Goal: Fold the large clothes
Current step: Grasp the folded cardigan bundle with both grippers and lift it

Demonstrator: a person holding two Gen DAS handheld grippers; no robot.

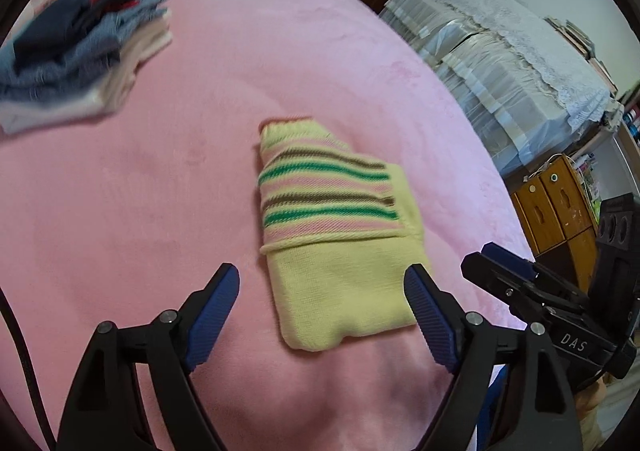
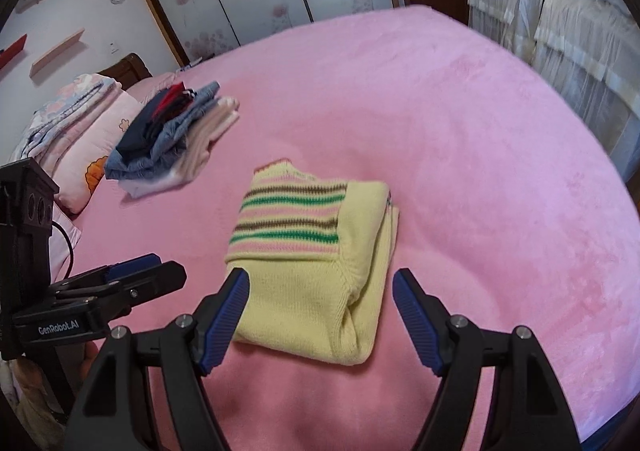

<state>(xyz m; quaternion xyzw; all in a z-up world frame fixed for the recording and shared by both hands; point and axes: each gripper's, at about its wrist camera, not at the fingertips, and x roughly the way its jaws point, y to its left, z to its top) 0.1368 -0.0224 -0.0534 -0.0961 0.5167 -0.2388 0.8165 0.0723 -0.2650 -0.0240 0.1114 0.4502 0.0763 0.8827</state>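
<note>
A pale yellow knit sweater with green, brown and pink stripes lies folded into a compact rectangle on the pink bed. It also shows in the right wrist view. My left gripper is open and empty, hovering just in front of the sweater's near edge. My right gripper is open and empty, also just above the near edge. The right gripper shows at the right of the left wrist view. The left gripper shows at the left of the right wrist view.
A stack of folded clothes in blue, navy, red and cream sits at the far left of the bed, also in the left wrist view. Pink pillows lie behind it. A covered sofa and wooden cabinet stand at the right.
</note>
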